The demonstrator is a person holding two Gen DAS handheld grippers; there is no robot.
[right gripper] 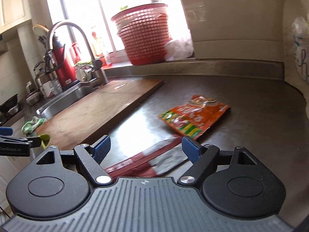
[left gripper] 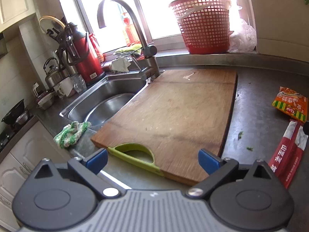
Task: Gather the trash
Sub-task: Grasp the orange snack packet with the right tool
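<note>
Two empty food packets lie on the dark counter right of a wooden cutting board (left gripper: pixel 173 112) (right gripper: pixel 92 114). The orange packet (left gripper: pixel 290 104) (right gripper: pixel 193 117) is farther back. The red and white packet (left gripper: pixel 287 154) (right gripper: pixel 150 162) lies nearer, just under and in front of my right gripper (right gripper: pixel 146 147), which is open with its blue fingers either side of the packet's end, not touching it. My left gripper (left gripper: pixel 152 160) is open above the board's near edge and its green handle (left gripper: pixel 135 154), holding nothing. A red mesh basket (left gripper: pixel 204 23) (right gripper: pixel 144 36) stands on the window sill.
A steel sink (left gripper: pixel 108 104) with a tall tap (left gripper: pixel 135 34) lies left of the board. A green and white cloth (left gripper: pixel 71 133) rests on the sink's front rim. A red thermos (left gripper: pixel 85 56), kettle and cups crowd the far left. Small green scraps (left gripper: pixel 240 135) dot the counter.
</note>
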